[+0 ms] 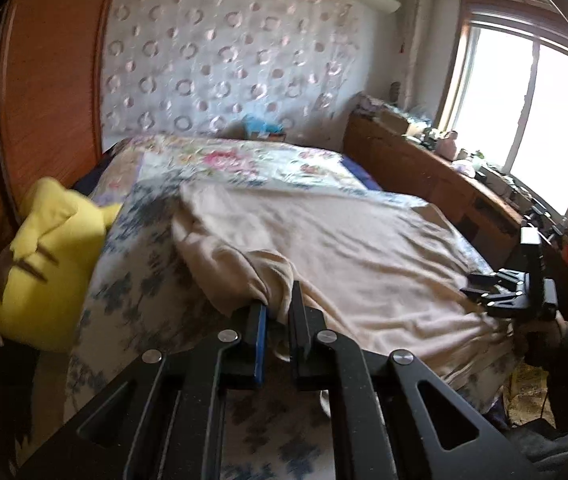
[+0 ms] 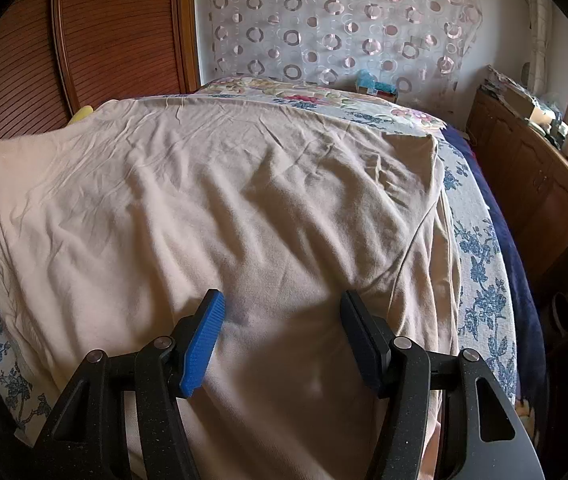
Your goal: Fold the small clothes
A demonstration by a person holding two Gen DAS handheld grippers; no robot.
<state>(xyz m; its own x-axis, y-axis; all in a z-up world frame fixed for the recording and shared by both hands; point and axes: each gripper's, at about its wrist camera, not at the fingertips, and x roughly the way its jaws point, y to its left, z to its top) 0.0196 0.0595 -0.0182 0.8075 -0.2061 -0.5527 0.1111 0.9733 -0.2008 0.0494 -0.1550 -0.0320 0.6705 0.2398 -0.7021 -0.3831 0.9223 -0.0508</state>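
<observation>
— What's the room like?
— A bedroom: a bed (image 2: 480, 248) under a blue-flowered cover, a wooden wardrobe (image 1: 48, 92) on the left.
— And the far wall?
— A curtain (image 2: 332, 24) patterned with rings hangs there.
— Light?
— Bright daylight through the window (image 1: 524, 112) on the right, above a cluttered wooden cabinet (image 1: 424, 168).

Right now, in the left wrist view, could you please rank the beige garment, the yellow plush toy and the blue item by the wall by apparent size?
1. beige garment
2. yellow plush toy, though its nearness exaggerates it
3. blue item, far away

Left claw (image 1: 280, 300) pinched closed on fabric; right claw (image 2: 282, 312) gapes wide, angled downward.
</observation>
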